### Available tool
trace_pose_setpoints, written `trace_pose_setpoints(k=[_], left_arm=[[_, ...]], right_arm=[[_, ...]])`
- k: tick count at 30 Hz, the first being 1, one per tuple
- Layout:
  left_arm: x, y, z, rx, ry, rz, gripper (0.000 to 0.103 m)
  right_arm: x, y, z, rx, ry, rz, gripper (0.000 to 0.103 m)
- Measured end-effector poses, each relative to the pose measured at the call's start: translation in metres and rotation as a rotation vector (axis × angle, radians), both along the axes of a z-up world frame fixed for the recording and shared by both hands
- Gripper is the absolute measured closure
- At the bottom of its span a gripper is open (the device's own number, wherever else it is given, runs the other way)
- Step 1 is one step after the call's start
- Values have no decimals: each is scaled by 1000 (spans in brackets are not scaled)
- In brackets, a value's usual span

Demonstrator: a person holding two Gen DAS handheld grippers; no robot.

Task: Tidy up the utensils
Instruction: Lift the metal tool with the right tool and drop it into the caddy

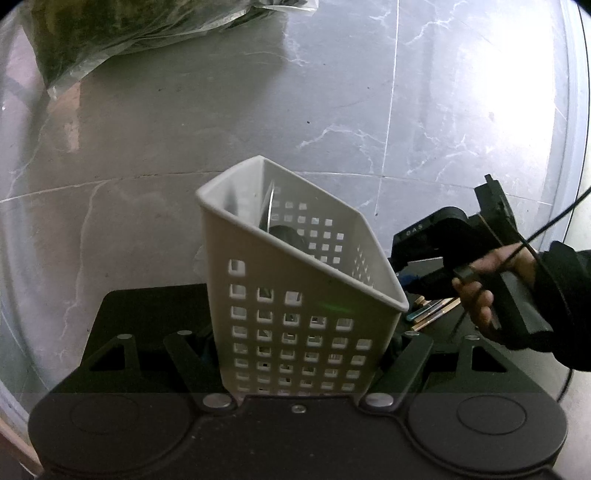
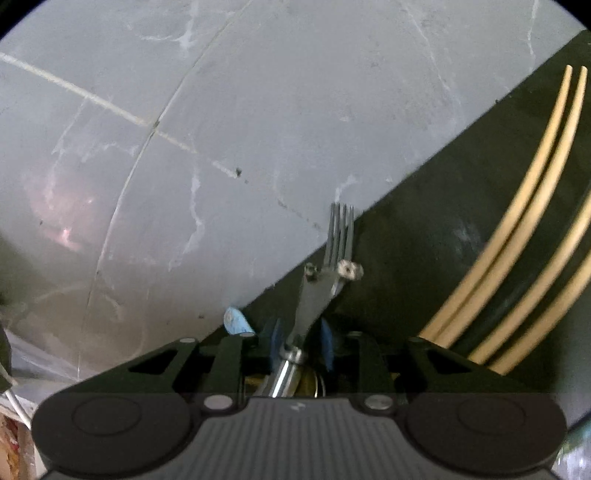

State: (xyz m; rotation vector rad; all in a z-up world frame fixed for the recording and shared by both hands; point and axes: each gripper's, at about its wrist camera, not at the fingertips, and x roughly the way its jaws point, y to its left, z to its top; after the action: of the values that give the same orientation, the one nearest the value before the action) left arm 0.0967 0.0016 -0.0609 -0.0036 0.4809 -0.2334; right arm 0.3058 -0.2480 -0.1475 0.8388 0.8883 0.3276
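Observation:
A white perforated utensil caddy point(image 1: 295, 295) stands tilted on a black mat point(image 1: 147, 314), held between the fingers of my left gripper point(image 1: 295, 369). A metal utensil and a dark round object lie inside it. My right gripper point(image 2: 301, 347) is shut on a metal fork point(image 2: 340, 232), tines pointing forward over the mat's edge point(image 2: 406, 240). The right gripper's body point(image 1: 461, 251) shows in the left wrist view, to the right of the caddy, held by a hand. Several utensils point(image 1: 432, 312) lie on the mat under it.
Several tan chopsticks point(image 2: 517, 229) lie on the mat to the right of the fork. A blue object point(image 2: 236, 321) lies at the mat's edge. Grey marble floor point(image 1: 258, 110) surrounds the mat. A plastic bag point(image 1: 110, 33) lies at the far left.

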Motion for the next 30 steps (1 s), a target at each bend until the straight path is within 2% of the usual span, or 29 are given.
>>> trace_pose_setpoints(k=[3, 4, 5, 6, 8, 13, 17, 20, 27, 30], left_arm=[[0, -2, 0, 0, 0, 7, 25], [0, -2, 0, 0, 0, 9, 25], [0, -3, 0, 0, 0, 10, 25], [0, -3, 0, 0, 0, 11, 25], [0, -4, -1, -1, -1, 12, 25], [-1, -3, -1, -3, -1, 7, 25], [-1, 0, -2, -8, -4, 3, 25], [-2, 1, -2, -10, -7, 2, 25], [-4, 4, -4, -12, -13, -15, 25], [-4, 5, -4, -12, -16, -19, 25]], right_arm=[[9, -4, 1, 7, 0, -18, 76], [12, -5, 1, 6, 1, -24, 87], [14, -6, 1, 3, 1, -32, 93], [14, -7, 2, 8, -7, -38, 94], [14, -7, 4, 5, -29, -50, 102], [0, -7, 12, 4, -72, -51, 103], [-28, -11, 32, -6, -148, -66, 103], [-56, -7, 64, -40, -267, -73, 103], [-120, 24, 167, -82, -663, -59, 103], [-138, 43, 195, -94, -793, -25, 103]])
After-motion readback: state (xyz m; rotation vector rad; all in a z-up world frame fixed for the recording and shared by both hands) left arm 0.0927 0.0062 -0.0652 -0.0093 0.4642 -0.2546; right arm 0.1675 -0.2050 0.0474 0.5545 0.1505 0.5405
